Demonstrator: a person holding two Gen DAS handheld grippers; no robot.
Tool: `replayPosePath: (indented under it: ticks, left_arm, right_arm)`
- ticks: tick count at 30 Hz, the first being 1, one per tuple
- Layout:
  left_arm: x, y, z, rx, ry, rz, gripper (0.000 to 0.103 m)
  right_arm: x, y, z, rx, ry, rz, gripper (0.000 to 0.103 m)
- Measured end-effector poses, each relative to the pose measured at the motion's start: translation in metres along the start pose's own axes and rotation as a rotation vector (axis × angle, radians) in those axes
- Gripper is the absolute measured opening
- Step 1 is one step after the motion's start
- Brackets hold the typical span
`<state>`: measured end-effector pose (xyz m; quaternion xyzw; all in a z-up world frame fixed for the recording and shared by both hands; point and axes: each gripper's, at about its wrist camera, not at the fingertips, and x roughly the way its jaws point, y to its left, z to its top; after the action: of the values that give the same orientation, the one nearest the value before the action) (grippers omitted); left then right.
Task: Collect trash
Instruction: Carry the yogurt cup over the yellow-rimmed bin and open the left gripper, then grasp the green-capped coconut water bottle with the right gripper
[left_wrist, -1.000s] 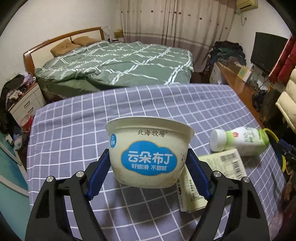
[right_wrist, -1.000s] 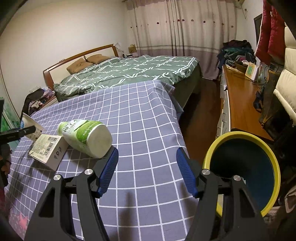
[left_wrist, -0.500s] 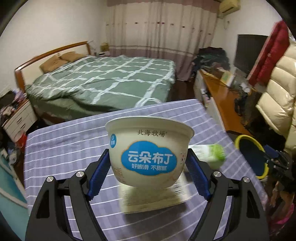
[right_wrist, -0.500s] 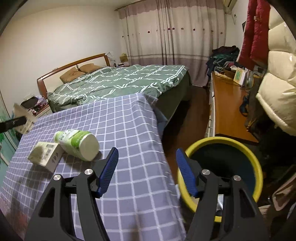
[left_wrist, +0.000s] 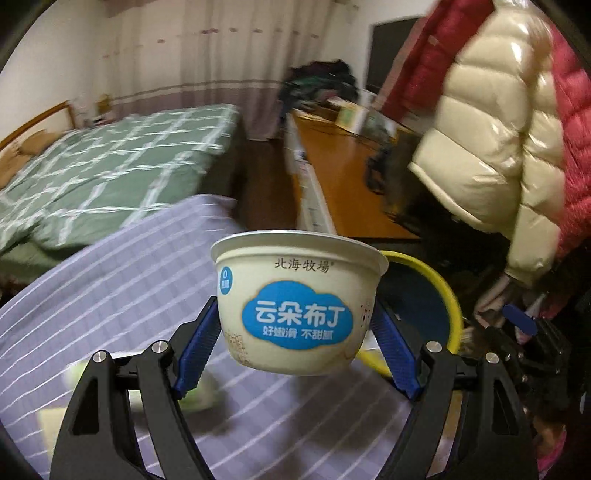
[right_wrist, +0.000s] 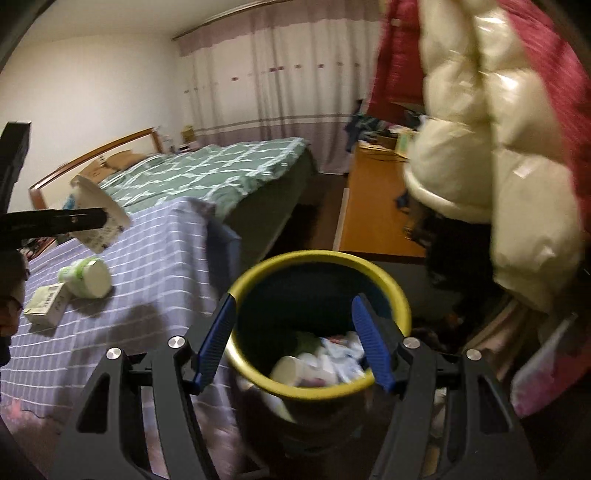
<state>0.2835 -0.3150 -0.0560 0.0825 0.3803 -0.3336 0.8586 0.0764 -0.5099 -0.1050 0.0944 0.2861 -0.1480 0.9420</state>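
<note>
My left gripper (left_wrist: 297, 343) tilts downward, blue ribbed pads clamped on a smooth white pudding cup (left_wrist: 298, 301), upright, over the checked purple bedspread (left_wrist: 110, 295). At 3 o'clock of the cup a yellow-rimmed trash bin (left_wrist: 448, 295) is half hidden behind it. My right gripper (right_wrist: 293, 338) hangs over that bin (right_wrist: 321, 260) with pads apart, gripping nothing; crumpled white trash lies inside. At 9 o'clock a milk bottle (right_wrist: 86, 277) and carton (right_wrist: 46, 304) lie blurry.

White pudding cup (left_wrist: 299, 302) with blue cloud label, yellow-rimmed bin (right_wrist: 321, 258), purple checked tablecloth (right_wrist: 147, 258).
</note>
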Motion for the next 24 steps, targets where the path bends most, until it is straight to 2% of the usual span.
replayPosePath:
  ticks: [5, 9, 13, 15, 19, 24]
  left_arm:
    - [0.052, -0.066, 0.016, 0.07, 0.053, -0.067, 0.079]
    - [0.088, -0.094, 0.023, 0.078, 0.094, -0.098, 0.079]
    - [0.118, -0.112, 0.025, 0.089, 0.131, -0.079, 0.081]
    - [0.127, -0.114, 0.025, 0.081, 0.137, -0.049, 0.089]
    - [0.115, -0.1, 0.025, 0.039, 0.112, -0.054, 0.089]
    - [0.054, -0.064, 0.012, 0.012, 0.02, -0.035, 0.093]
  right_arm:
    - [-0.008, -0.029, -0.01, 0.052, 0.005, -0.028, 0.062]
    - [-0.014, -0.043, -0.016, 0.074, 0.003, -0.034, 0.062]
    - [-0.013, -0.046, -0.017, 0.084, 0.006, -0.031, 0.062]
    - [-0.011, -0.046, -0.018, 0.086, 0.011, -0.026, 0.062]
    - [-0.008, -0.042, -0.018, 0.085, 0.024, -0.017, 0.062]
    - [-0.005, -0.033, -0.019, 0.075, 0.034, 0.003, 0.062]
